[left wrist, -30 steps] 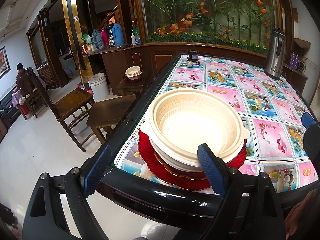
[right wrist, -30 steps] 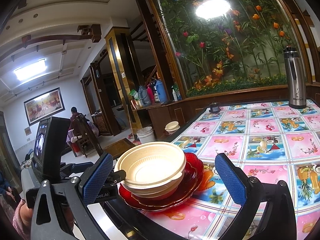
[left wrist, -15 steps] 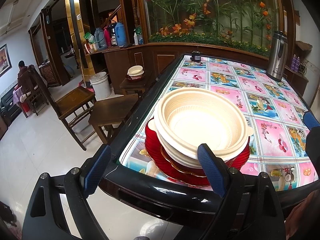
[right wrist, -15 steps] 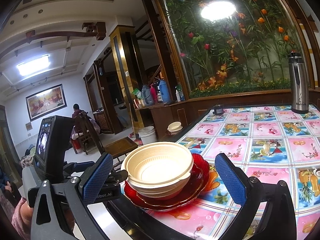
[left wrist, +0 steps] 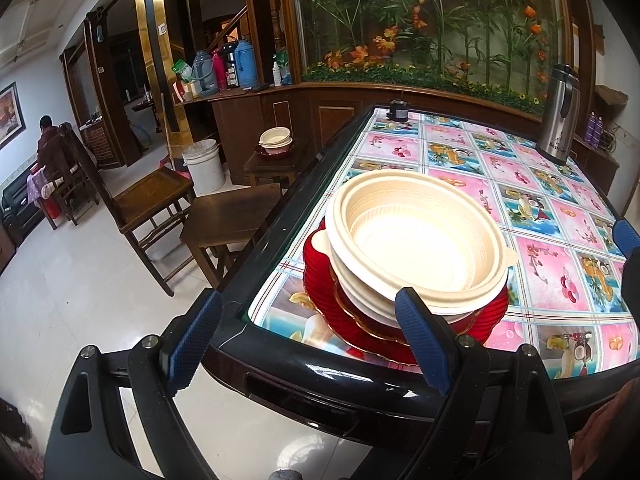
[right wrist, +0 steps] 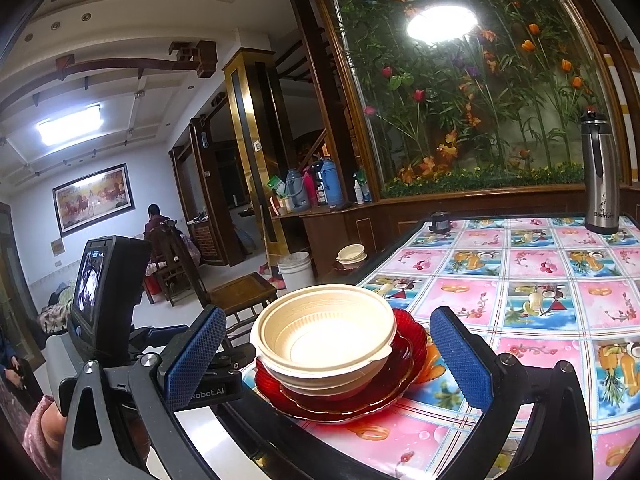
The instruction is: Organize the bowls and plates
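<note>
A: 2 claws, both spread wide and empty. Left claw [left wrist: 304, 340] and right claw [right wrist: 324, 356] sit short of the stack at the desk [left wrist: 472, 184] corner.

B: We see cream bowls [left wrist: 416, 240] nested on red plates [left wrist: 320, 264]. Already sorted, or about to be split?

A: We can't tell. The pile fits either.

Bright ceiling light [right wrist: 69, 127] glares off the glass panel [right wrist: 442, 24]; fisheye edges bend and darken.
</note>
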Demonstrator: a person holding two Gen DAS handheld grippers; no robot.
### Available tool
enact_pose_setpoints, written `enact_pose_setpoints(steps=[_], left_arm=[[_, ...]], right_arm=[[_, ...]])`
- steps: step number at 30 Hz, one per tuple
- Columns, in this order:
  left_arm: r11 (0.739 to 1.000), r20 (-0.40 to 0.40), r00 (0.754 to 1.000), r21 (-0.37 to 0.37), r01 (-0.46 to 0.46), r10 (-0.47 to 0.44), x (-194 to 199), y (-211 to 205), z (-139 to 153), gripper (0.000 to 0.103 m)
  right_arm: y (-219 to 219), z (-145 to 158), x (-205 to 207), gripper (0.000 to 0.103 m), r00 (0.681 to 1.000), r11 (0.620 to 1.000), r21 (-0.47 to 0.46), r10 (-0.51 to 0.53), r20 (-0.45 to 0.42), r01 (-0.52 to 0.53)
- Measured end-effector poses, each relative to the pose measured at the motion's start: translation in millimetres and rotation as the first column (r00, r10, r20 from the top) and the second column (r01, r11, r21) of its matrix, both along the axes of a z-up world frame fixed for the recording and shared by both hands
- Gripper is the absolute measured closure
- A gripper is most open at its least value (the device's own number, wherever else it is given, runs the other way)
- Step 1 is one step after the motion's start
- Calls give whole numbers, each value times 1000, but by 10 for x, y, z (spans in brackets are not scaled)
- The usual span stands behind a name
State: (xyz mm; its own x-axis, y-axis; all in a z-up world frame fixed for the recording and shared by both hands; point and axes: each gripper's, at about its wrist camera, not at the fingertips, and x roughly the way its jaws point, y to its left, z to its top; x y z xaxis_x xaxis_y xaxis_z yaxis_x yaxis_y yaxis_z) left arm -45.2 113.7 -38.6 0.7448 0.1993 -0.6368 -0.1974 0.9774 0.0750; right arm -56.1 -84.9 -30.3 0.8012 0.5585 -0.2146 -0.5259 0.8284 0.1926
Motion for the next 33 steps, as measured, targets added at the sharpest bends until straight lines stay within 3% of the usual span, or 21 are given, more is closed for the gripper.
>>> enact_pose_setpoints(steps=[33], left_arm=[[1000,-56,998,13,-27,27,129,45,-164,14]], right_arm=[[-21,-134,173,0,997,1000,29,-3,-72,5]])
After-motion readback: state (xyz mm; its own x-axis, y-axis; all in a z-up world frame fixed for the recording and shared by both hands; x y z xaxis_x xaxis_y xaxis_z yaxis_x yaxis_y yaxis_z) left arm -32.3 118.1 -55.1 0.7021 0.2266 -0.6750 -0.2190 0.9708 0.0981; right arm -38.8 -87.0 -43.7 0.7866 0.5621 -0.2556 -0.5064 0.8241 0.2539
